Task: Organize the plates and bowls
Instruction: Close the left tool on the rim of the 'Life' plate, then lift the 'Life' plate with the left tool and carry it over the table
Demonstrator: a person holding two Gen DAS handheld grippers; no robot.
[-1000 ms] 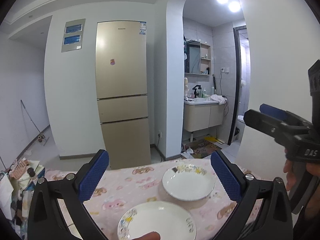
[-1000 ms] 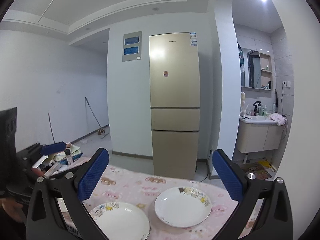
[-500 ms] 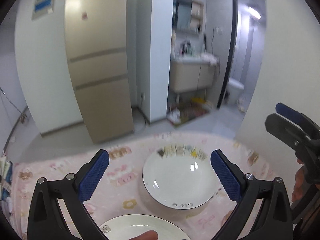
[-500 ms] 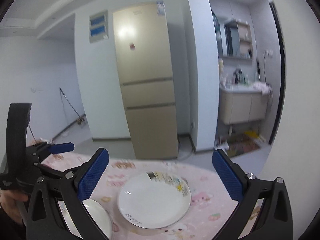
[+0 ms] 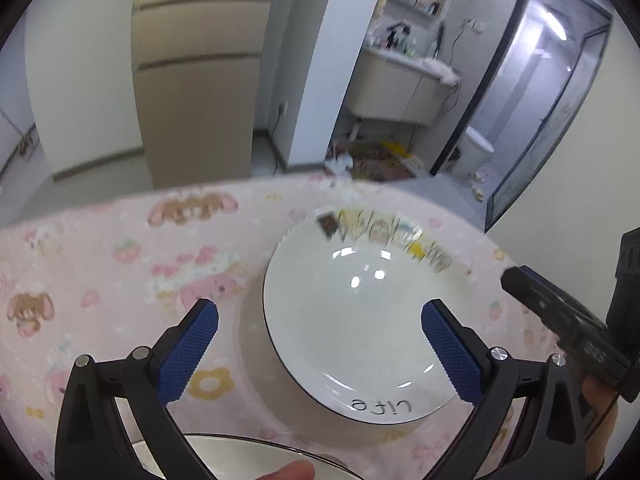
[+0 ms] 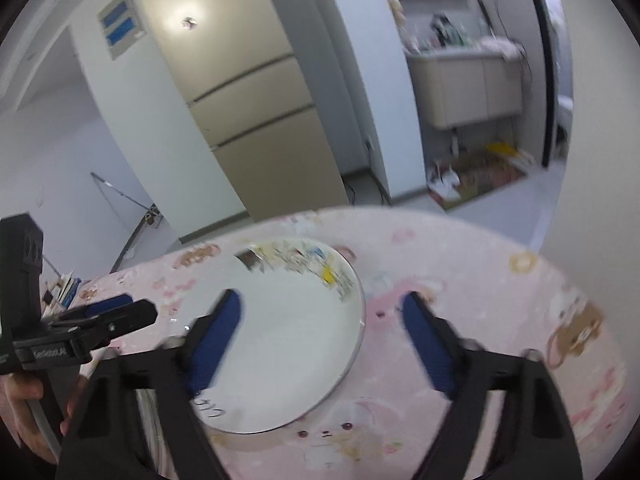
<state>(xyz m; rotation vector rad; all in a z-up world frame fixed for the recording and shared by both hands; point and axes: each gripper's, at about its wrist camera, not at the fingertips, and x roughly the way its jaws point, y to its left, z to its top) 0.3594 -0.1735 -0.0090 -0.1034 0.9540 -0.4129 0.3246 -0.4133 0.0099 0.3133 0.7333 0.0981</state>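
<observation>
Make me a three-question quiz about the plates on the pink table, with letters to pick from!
1. Where is the big plate?
A. on the floor
B. on the pink tablecloth
C. in the fridge

2. What colour are the gripper pads?
A. blue
B. red
C. green

3. Is the left gripper holding anything?
A. a cup
B. the plate
C. nothing

Answers:
1 B, it lies flat on the cartoon cloth.
2 A, both pads are blue.
3 C, its jaws stand wide apart with the plate lying untouched beyond them.
</observation>
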